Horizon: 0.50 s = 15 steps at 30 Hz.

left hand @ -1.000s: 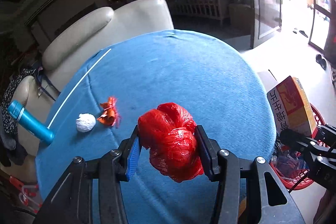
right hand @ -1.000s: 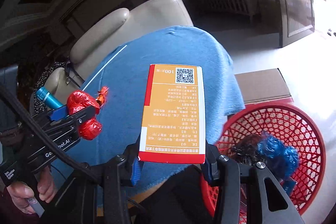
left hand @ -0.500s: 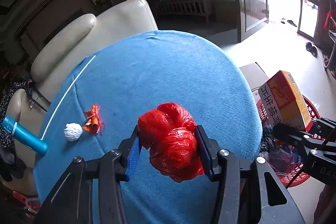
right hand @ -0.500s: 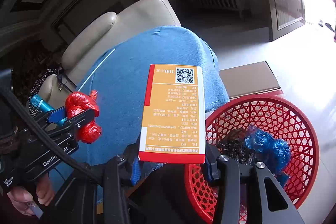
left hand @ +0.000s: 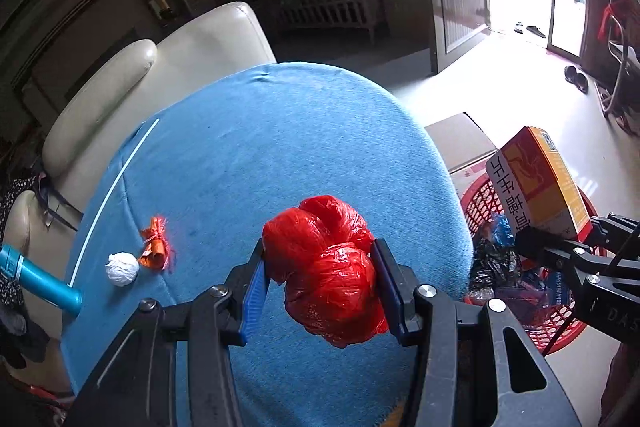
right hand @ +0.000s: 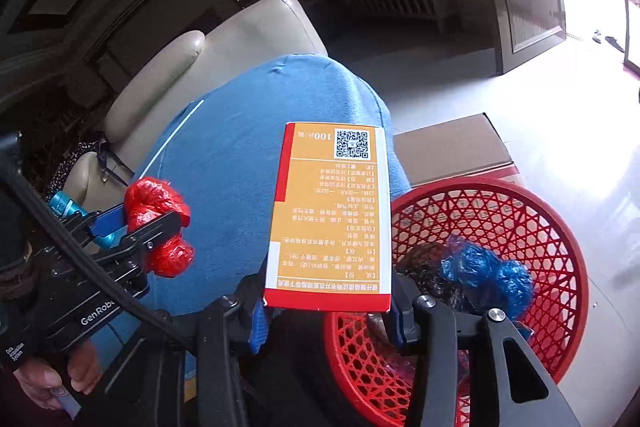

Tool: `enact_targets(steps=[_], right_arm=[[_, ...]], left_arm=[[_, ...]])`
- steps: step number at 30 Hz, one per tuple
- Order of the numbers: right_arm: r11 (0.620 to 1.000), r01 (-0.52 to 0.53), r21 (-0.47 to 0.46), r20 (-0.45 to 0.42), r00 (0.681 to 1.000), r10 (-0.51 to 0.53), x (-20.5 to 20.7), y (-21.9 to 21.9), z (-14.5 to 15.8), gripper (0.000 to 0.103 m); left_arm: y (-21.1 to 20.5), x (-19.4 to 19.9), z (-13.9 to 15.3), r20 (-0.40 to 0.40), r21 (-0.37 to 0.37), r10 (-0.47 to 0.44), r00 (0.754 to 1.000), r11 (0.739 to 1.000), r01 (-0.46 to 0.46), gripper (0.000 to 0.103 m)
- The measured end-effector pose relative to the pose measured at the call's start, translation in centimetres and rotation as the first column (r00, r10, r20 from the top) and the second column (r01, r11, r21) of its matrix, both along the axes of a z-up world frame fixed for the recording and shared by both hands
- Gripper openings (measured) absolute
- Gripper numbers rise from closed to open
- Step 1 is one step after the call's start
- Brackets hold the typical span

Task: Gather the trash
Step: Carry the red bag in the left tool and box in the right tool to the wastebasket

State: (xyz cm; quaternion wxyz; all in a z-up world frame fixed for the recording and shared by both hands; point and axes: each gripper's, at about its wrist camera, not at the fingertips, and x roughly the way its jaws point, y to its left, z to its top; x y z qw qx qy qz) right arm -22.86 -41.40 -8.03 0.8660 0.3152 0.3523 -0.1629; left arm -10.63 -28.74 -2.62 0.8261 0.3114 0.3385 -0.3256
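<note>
— So, what are your tongs holding right now?

— Both are loaded. My left gripper (left hand: 320,279) is pinching a crumpled red plastic bag bundle (left hand: 326,267), pads pressed into its sides, above the near part of the round table under its blue cloth (left hand: 260,147). My right gripper (right hand: 326,301) clamps the bottom end of an orange and red printed cardboard box (right hand: 330,211), which stands upright, above the gap between the table edge and the red plastic lattice basket (right hand: 500,219) on the floor to the right.

— What could go wrong from here?

— I judge the box is not yet over the basket's opening. If I spread the right jaws now, it could hit the near rim and tumble onto the floor. The red bundle is soft and bulges below the pads, so it could slip out over the table on the way across.

— And the rest of the trash?

— A small white paper ball (left hand: 122,269) and a twisted orange wrapper (left hand: 156,247) lie touching, or nearly so, at the far left of the cloth, untouched. A blue cylinder (left hand: 38,281) pokes in at the left edge; I can't tell what it is.

— Anything hidden?

— The basket's near side is behind my gripper, and its dark contents beside the crumpled blue plastic (right hand: 486,273) are hard to make out.
</note>
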Motion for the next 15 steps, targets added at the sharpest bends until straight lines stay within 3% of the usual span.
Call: enact_targets(steps=[15], right_arm=[[0.998, 0.055, 0.016, -0.014, 0.998, -0.055, -2.1, -1.3, -0.5, 0.048]], left_arm=[[-2.2, -1.3, -0.6, -0.004, 0.027, -0.073, 0.997, 0.997, 0.073, 0.052]])
